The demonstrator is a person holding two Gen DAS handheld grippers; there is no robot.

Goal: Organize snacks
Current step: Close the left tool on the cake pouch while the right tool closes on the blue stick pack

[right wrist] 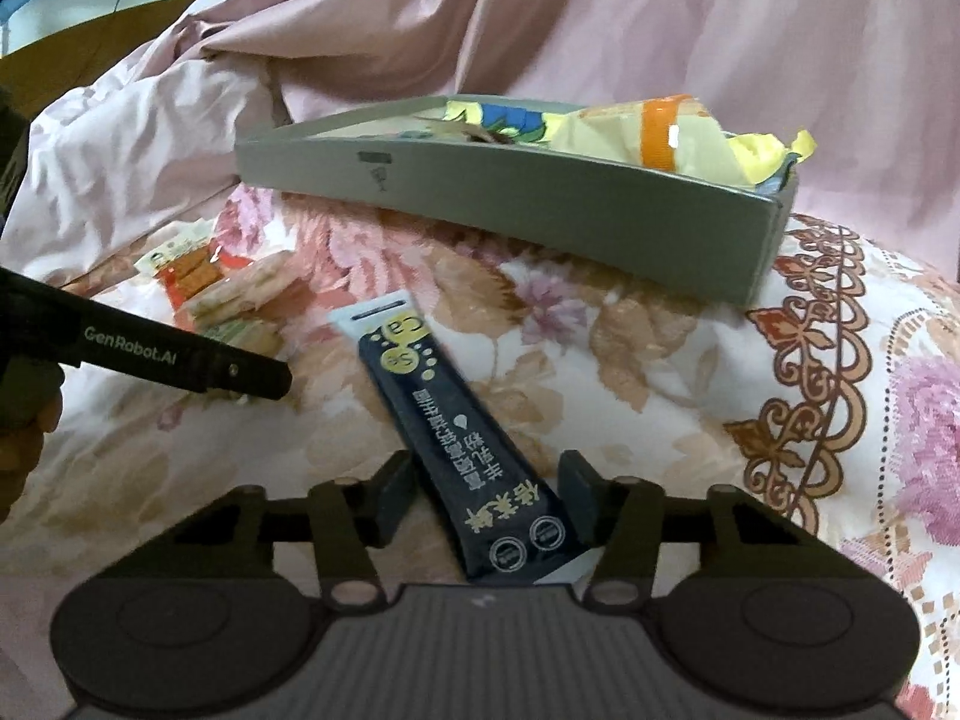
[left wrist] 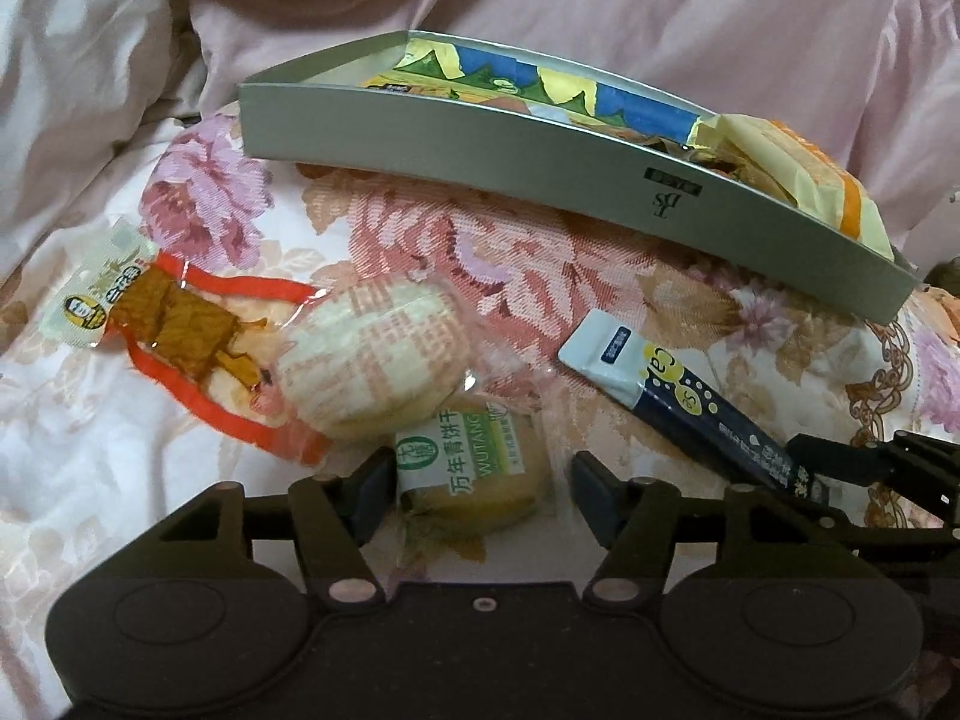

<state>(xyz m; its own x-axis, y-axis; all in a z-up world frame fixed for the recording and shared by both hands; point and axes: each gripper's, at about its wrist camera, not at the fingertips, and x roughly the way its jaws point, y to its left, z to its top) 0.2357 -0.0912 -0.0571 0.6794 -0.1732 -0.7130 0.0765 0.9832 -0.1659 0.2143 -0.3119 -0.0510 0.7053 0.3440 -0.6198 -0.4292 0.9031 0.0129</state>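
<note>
A grey box (left wrist: 540, 180) holding several snack packs lies on the floral bedspread; it also shows in the right wrist view (right wrist: 540, 216). My left gripper (left wrist: 480, 492) is open, its jaws on either side of a green-labelled biscuit pack (left wrist: 474, 468). A round checked cake (left wrist: 372, 360) and a red-edged dried tofu pack (left wrist: 180, 324) lie left of it. My right gripper (right wrist: 486, 498) is open around the near end of a dark blue stick sachet (right wrist: 462, 426), also seen in the left wrist view (left wrist: 690, 408).
Pink quilt folds (left wrist: 540, 12) rise behind the box. The left gripper's finger (right wrist: 180, 360) reaches in from the left of the right wrist view. The right gripper (left wrist: 870, 468) sits at the right edge of the left wrist view.
</note>
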